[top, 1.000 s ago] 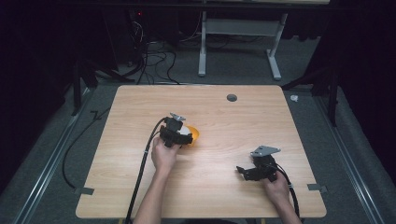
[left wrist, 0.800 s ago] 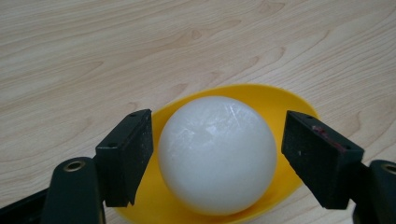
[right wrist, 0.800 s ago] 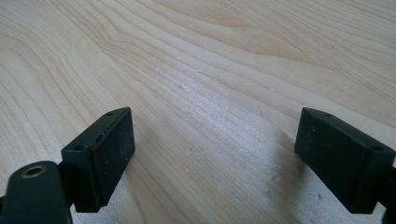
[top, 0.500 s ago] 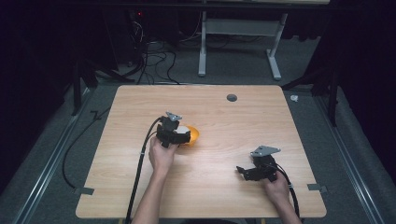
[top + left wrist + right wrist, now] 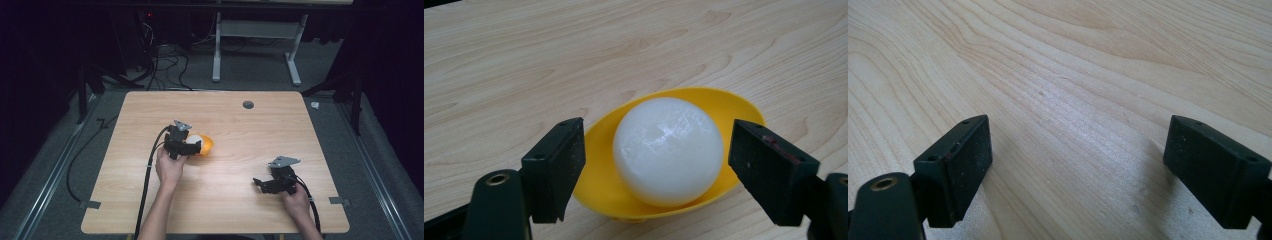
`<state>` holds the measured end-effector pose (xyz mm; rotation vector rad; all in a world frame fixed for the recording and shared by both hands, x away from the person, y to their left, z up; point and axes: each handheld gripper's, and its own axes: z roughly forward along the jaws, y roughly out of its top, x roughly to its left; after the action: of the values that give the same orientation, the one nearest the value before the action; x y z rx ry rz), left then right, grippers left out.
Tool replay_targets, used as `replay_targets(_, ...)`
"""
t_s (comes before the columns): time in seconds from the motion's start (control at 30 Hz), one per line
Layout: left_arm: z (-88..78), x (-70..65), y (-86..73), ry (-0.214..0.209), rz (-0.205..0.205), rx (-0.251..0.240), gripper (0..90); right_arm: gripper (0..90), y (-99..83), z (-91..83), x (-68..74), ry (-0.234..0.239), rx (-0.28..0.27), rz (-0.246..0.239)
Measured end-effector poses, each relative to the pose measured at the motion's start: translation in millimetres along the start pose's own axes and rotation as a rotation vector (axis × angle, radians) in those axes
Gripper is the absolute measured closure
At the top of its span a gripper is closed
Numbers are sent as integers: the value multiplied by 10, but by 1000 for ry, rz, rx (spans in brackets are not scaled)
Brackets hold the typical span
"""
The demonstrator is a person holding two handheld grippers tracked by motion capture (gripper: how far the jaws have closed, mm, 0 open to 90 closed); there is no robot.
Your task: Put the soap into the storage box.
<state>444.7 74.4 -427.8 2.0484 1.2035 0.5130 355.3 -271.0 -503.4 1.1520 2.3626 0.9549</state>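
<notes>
Two grippers on a light wood table (image 5: 150, 115), one per hand. Going L to R in the high view:

Far L: black cable (image 5: 148, 170) trails from the left gripper down along the person's L forearm to the near table edge.

L of centre: left gripper (image 5: 192, 146), held by the L hand (image 5: 170, 167), grey three-cornered plate on top, pointing toward table's R. Jaws apart, nothing clamped. They flank a yellow bowl (image 5: 207, 146) w/ a white ball (image 5: 194, 140) sitting in it. In the left gripper view the ball (image 5: 668, 151) rests inside the shallow bowl (image 5: 600, 165), roughly midway btw the two black jaws; L jaw overlaps the bowl's rim in that view, R jaw just beside the rim's other side. Contact w/ rim: cannot tell. Ball itself clear of both jaws. Bowl sits flat on the wood, upright.

Centre back: small dark round hole (image 5: 248, 104) in the tabletop near the far edge, well apart from the bowl.

R, near edge: right gripper (image 5: 260, 184) in the R hand (image 5: 296, 200), grey plate on top, jaws pointing L toward table centre. Right gripper view: both jaws wide apart over bare wood grain, holding nothing. Well apart from bowl & ball.
</notes>
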Motion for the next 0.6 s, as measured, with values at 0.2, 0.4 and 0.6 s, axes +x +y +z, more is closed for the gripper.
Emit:
replay_targets(0.2, -94, 50, -24, -14, -20, -21, 236, 128, 0, -1, 0, 0, 1, 1)
replay_targets(0.4, -171, 76, -35, -15, -9, -15, 233, 128, 0, 0, 0, -1, 1, 1)
replay_targets(0.6, -225, 93, -50, -18, -10, -22, 231, 128, 0, 0, 0, 0, 0, 0)
